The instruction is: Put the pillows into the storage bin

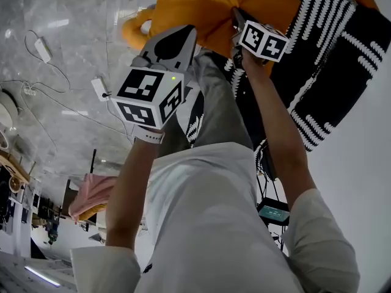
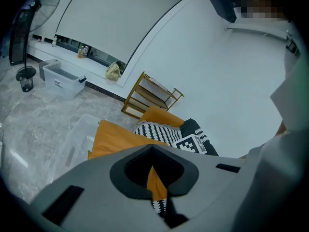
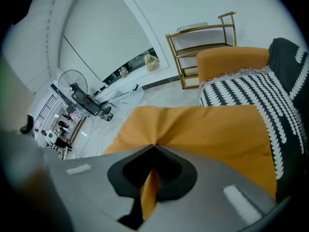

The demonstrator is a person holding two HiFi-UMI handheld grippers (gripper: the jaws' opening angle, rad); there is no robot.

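Orange pillow point(image 1: 195, 5) pinched by clenched left gripper point(image 1: 183, 35) and right gripper point(image 1: 237, 17); black-and-white pillow point(image 1: 333, 47) touching at right.

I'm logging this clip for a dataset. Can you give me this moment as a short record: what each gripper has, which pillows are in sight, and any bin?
left gripper: shut on a pinch of orange pillow fabric
right gripper: shut on the same orange pillow
orange pillow: gripped by both grippers
black-and-white pillow: just beyond the orange pillow
clear plastic bin: on the floor by the far wall, apart from the pillows, no pillow seen in it
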